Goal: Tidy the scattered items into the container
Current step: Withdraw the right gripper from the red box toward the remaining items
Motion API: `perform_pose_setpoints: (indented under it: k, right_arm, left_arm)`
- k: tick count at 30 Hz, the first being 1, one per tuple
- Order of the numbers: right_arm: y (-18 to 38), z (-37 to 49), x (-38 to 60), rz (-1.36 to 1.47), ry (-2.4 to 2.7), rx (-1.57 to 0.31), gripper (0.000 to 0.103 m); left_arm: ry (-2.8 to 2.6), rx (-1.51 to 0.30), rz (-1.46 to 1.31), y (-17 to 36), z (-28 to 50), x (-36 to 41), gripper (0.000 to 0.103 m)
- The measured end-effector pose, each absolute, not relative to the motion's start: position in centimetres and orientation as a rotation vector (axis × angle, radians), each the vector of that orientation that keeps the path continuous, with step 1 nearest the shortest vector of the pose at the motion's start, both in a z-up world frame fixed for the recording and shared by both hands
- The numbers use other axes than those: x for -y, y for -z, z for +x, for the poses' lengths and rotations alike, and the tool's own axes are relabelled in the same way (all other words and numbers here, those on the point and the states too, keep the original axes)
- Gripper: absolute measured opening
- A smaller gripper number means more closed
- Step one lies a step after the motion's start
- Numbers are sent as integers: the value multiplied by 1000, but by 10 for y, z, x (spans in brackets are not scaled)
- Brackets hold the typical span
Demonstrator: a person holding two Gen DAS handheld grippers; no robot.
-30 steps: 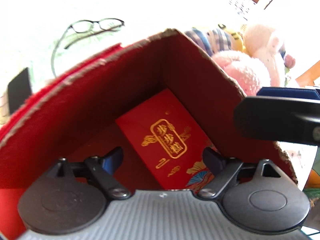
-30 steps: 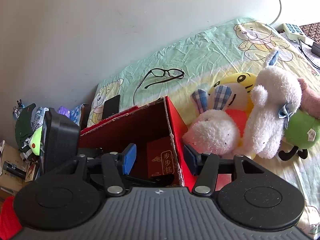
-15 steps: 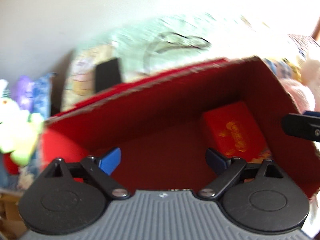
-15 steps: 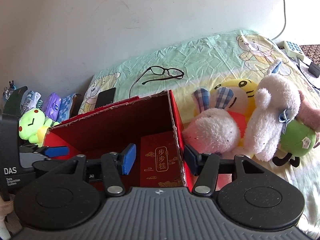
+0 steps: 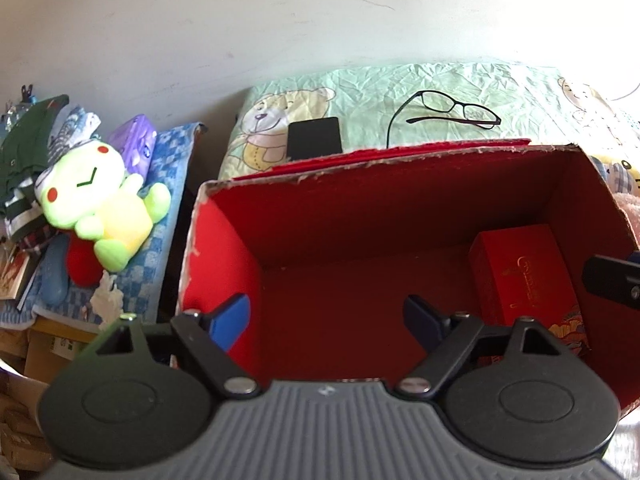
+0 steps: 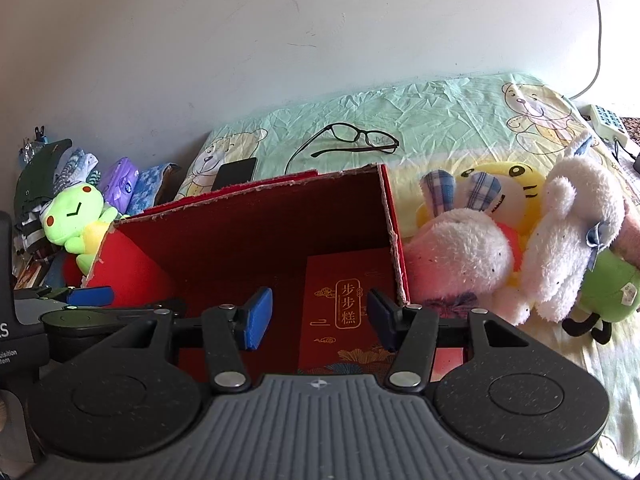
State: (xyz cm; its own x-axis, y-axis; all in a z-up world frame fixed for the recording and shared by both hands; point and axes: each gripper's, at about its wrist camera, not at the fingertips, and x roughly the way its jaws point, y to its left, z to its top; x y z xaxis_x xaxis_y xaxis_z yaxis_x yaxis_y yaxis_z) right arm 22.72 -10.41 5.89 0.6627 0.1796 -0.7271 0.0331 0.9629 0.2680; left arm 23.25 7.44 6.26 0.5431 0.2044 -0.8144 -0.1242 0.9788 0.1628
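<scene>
Bedside red carton holds box lettered 步步糕; left hand-held gripper closing empty, right hand-held gripper open, empty.

Red box: corrugated cardboard, matt inside, rim torn and fibrous. Gift carton: smooth red card with glossy gold print. Bedsheet: thin creased cloth. Plush toys: fluffy pile (the green frog shorter-napped). Glasses: glossy black plastic. Gripper bodies: matt speckled black plastic, ribbed grey housing, bright metal pivots.
</scene>
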Motion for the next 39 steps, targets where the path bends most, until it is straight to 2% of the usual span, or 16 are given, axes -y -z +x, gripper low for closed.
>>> perform_pose_setpoints:
  k: [8, 10, 15, 39]
  right_arm:
    - [-51, 218, 100, 257, -88, -846, 55]
    - [-48, 217, 102, 275, -87, -845, 49]
    - [-47, 215, 105, 287, -90, -832, 46]
    - [-40, 209, 104, 226, -134, -760, 46]
  left_arm:
    - [-244, -977, 99, -53, 227, -71, 84]
    - [-259, -973, 103, -52, 226, -72, 87]
    - [-281, -959, 121, -50, 220, -70, 89]
    - [-335, -1000, 136, -30, 217, -73, 95]
